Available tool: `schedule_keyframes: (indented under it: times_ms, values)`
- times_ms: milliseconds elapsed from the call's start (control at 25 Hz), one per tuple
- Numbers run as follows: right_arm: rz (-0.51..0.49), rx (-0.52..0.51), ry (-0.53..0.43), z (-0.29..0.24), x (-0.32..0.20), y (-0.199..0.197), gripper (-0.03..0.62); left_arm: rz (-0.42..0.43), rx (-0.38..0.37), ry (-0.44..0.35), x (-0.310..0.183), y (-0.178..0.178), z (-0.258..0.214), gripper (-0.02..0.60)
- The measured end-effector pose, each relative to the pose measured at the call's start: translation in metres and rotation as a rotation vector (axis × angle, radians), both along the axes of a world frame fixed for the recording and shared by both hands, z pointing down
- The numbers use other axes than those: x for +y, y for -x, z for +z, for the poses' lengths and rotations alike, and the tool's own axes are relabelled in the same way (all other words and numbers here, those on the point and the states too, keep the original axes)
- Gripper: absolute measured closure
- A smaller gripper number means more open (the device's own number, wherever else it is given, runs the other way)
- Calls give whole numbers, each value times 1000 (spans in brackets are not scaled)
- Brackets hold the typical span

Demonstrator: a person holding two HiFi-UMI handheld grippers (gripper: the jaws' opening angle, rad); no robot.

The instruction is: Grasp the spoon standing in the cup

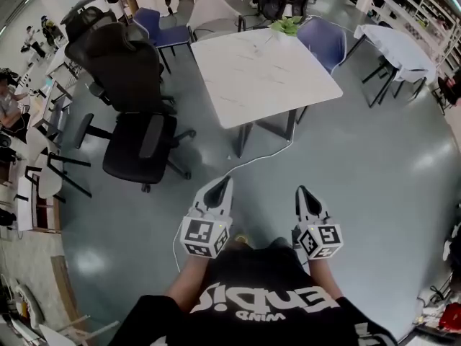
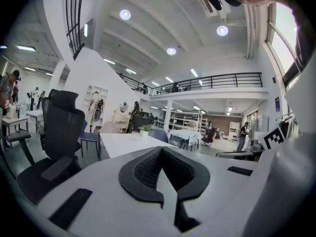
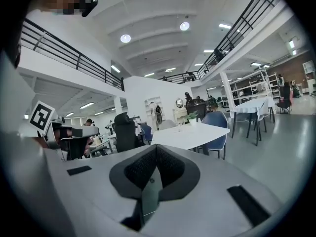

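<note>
Approaching comes first: both tools hang close to the body over the floor, well apart from the white tabletop [image 1: 266,78] ahead. The left tool [image 1: 223,182] has its jaws together with nothing between them, and the right tool [image 1: 302,191] is likewise fully closed and empty.

To do this well, I judge the person should walk round the black chair [image 1: 137,121] to the tabletop's near edge and pick one tool. Its jaws should open only once the spoon's handle is plainly in that tool's own view. Closing across the handle above the cup's rim, with the tool near level, should keep the cup from tipping.

Neither the cup nor the spoon can be made out from here. If they stand on the tabletop, they are too small to tell at this range.

The one container I can read is a pale pot [image 2: 144,131] at the tabletop's far edge, holding a green plant [image 1: 288,26].
</note>
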State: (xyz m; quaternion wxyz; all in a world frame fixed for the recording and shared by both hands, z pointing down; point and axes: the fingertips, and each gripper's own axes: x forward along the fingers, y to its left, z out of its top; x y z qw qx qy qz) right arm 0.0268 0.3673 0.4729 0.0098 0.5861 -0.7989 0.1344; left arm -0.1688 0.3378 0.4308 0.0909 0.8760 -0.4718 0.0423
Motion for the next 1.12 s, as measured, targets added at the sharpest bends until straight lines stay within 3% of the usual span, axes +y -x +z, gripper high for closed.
schedule_keyframes:
  times_ms: [520, 1120]
  values:
    - [76, 12, 3, 1, -25, 13, 582, 44, 5, 6, -46, 14, 9, 568]
    - [50, -6, 18, 9, -110, -8, 582, 46, 3, 17, -130, -16, 14, 568]
